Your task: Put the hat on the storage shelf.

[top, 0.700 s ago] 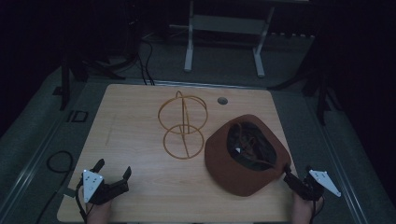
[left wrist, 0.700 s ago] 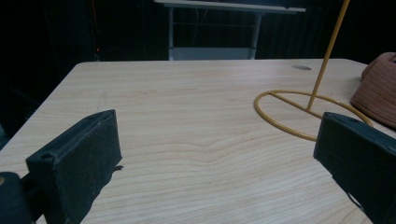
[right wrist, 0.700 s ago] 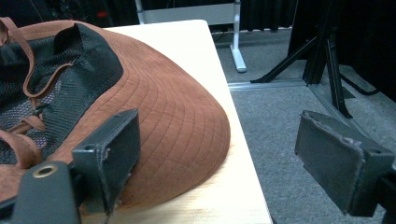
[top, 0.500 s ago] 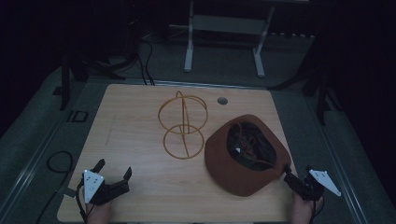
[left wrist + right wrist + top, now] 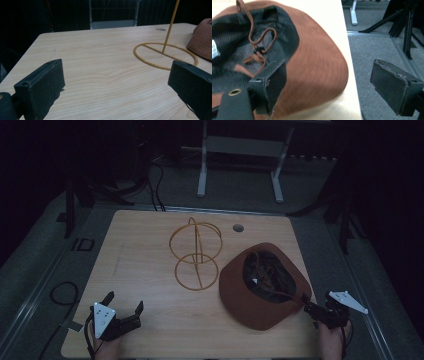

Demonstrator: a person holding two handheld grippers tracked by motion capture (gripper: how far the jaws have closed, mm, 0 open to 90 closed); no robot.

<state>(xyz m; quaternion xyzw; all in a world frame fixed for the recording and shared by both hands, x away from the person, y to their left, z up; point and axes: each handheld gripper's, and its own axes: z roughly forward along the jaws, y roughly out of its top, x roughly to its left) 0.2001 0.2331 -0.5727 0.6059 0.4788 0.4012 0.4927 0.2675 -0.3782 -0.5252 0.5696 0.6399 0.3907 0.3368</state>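
Brown suede-like hat (image 5: 265,285) upturned, dark mesh lining, on pale wood table (image 5: 150,265) right side (yellow wire stand (image 5: 196,252) beside). Right gripper (image 5: 311,309) at brim, jaws apart. Left gripper (image 5: 124,307) jaws apart, slightly nearer table's front edge than before.

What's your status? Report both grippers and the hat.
Left gripper open, over bare table. Right gripper open at hat brim, nothing held. Hat upside down beside wire stand. Nothing in the way.
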